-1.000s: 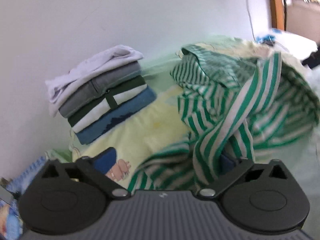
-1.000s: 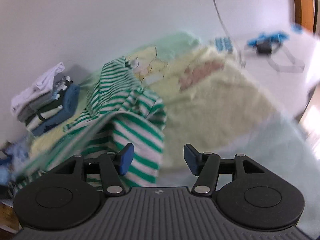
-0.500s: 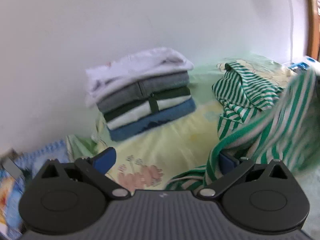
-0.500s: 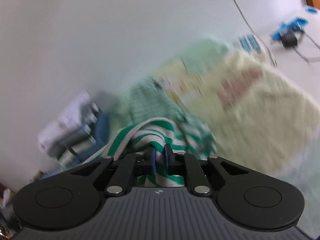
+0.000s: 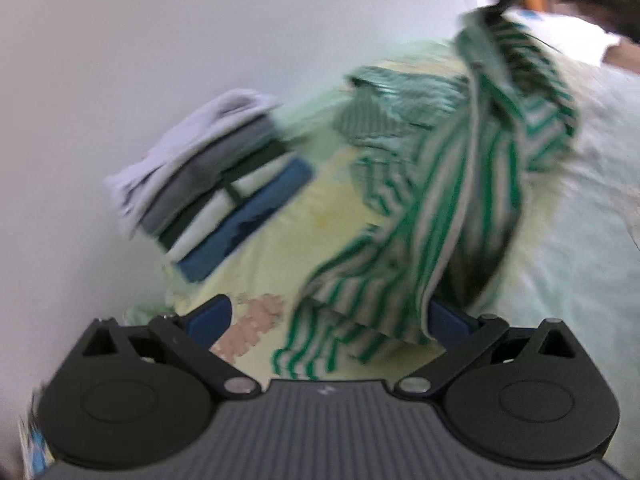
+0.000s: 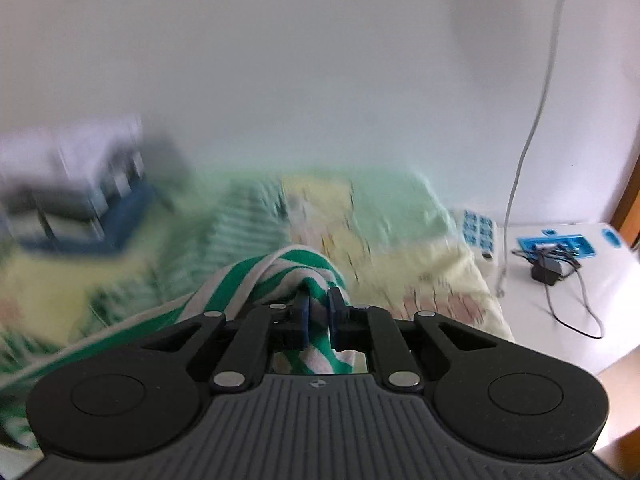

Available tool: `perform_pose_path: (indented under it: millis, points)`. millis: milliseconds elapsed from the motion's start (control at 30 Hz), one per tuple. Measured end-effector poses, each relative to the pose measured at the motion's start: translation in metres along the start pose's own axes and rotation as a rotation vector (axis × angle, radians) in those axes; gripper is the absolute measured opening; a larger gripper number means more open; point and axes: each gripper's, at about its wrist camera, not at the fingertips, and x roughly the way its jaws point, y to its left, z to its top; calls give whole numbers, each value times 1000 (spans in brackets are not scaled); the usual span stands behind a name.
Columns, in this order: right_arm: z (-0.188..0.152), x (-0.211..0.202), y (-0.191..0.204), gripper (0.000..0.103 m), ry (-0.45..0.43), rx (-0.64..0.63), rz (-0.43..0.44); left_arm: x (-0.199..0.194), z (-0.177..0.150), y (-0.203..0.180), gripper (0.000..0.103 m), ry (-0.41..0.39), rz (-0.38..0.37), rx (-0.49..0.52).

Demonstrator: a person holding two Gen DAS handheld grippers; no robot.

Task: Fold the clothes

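Since a second ago the right gripper (image 6: 318, 312) has clamped its jaws on the green-striped garment (image 5: 440, 208) and is lifting it off the bed (image 5: 580, 208). The left gripper (image 5: 324, 320) is holding its jaws wide, cloth draping over one finger. Advice: be catching a second edge, then spreading flat. A folded stack (image 5: 212, 188) is sitting by the white wall (image 6: 320, 60).
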Motion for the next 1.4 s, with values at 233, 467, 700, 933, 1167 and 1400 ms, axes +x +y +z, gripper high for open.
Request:
perform_pose_path:
  millis: [233, 467, 700, 933, 1167, 1400]
  points:
    - [-27, 21, -5, 9, 45, 38, -45, -18, 3, -8, 102, -13, -65, -23]
    - [-20, -33, -35, 4, -92, 209, 22, -25, -12, -36, 102, 3, -287, -289]
    - [-34, -42, -52, 37, -21, 340, 136, 20, -11, -74, 102, 93, -315, -557]
    - [-50, -5, -38, 55, 19, 429, 134, 61, 3, -72, 89, 155, -211, -758]
    - [-48, 8, -36, 5, 76, 425, 159, 60, 6, -36, 19, 135, -132, -798]
    - [-2, -64, -53, 5, -154, 332, 322, -11, 25, 14, 6, -30, 66, -695]
